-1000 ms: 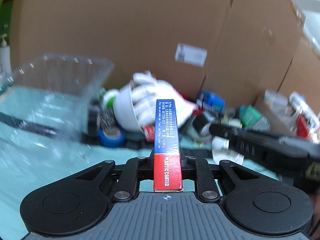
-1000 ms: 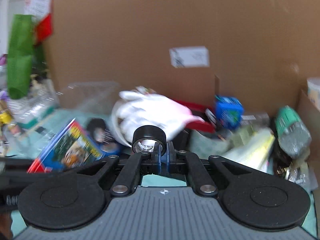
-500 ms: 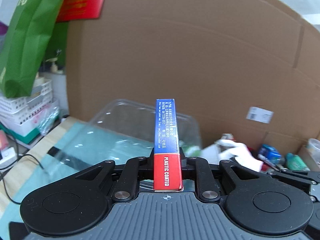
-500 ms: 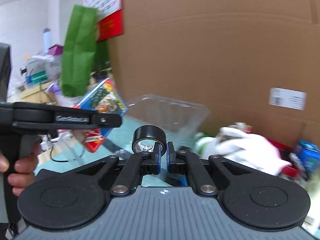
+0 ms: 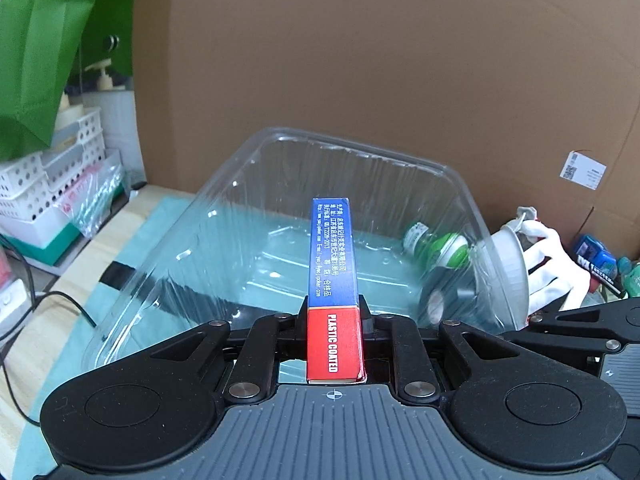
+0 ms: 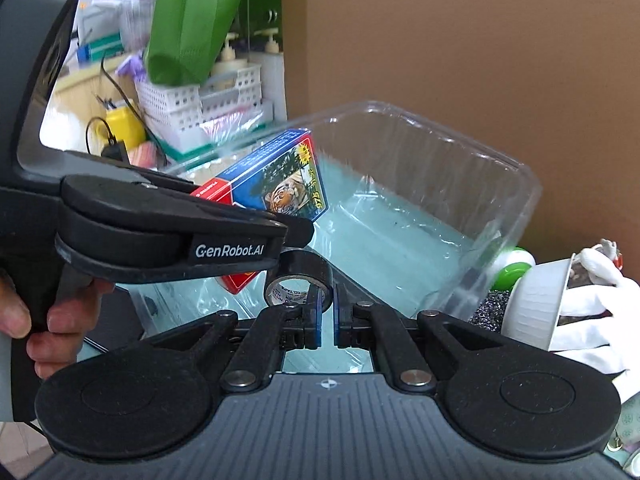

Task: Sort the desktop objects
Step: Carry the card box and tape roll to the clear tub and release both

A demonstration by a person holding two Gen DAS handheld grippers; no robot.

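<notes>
Cardboard-backed desk: bin (image 5: 460,184) ahead empty, left gripper (image 5: 335,320) easing open around card box (image 5: 332,256), right gripper (image 6: 325,312) clamped on tape roll (image 6: 298,278), clutter pile rightward unsorted.

Bright, even indoor light with soft shadows; white glare streaks the clear ribbed plastic bin (image 5: 280,216), near and far walls alike. Fisheye bending curves the tall brown cardboard sheet (image 5: 360,60) at the edges; the green bag (image 6: 192,20) at far left is smeared
</notes>
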